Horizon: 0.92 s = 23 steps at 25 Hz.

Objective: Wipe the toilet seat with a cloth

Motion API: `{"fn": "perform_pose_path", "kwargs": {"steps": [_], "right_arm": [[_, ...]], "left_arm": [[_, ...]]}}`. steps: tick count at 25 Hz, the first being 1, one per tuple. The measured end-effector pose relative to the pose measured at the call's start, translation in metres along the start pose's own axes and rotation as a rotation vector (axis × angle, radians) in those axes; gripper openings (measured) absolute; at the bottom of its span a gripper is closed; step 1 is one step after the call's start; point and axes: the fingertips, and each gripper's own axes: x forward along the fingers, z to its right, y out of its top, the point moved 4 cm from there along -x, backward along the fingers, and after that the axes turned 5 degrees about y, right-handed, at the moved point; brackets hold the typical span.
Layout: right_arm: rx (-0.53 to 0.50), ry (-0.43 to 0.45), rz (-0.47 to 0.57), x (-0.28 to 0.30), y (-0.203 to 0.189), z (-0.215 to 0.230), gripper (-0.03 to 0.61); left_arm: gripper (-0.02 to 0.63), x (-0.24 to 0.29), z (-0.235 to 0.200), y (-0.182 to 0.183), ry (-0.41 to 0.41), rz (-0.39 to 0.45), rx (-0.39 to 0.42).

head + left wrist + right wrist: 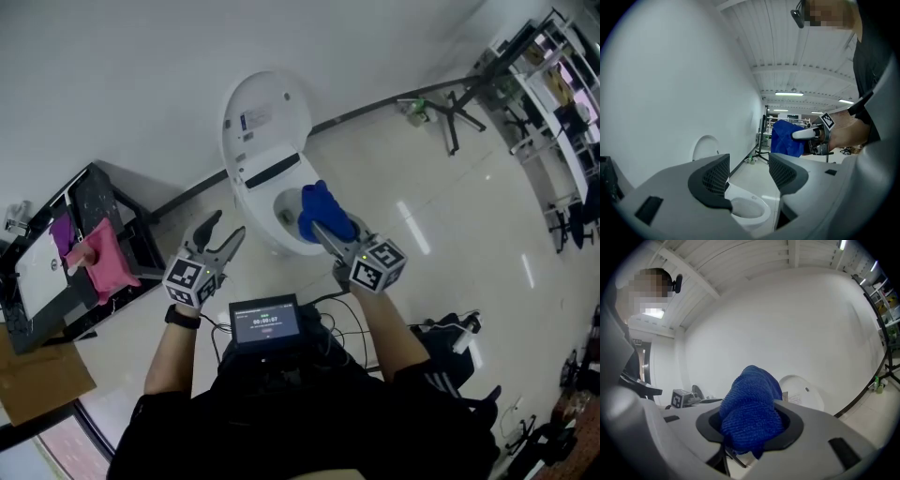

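A white toilet [262,192] stands against the wall with its lid [264,117] raised. Its seat rim [761,218] shows low in the left gripper view. My right gripper [323,230] is shut on a blue cloth [323,214], holding it above the right side of the bowl. The cloth [752,411] bulges out between the jaws in the right gripper view. My left gripper [221,237] is open and empty, left of the toilet and clear of it. From its own view the blue cloth [786,138] hangs to the right.
A black cart [70,258] with a pink cloth [111,258] and a purple one [62,232] stands at the left. A cardboard sheet [37,375] lies by it. A tripod stand [452,111] and shelving [553,103] are at the far right. A tablet [266,322] hangs at my chest.
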Motion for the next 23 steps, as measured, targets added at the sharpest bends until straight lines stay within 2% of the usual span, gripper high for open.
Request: {"fn": "perform_pose_path", "kwargs": {"steps": [9,23], "right_arm": [[-0.023,0.018,0.031,-0.033,0.019,0.007,0.175],[-0.04,0.042,0.037,-0.025,0.023,0.004,0.175]], "left_arm": [[0.265,0.0,0.026,0.022,0.043,0.041,0.017],[0.256,-0.007,0.019,0.026,0.074,0.053,0.036]]}}
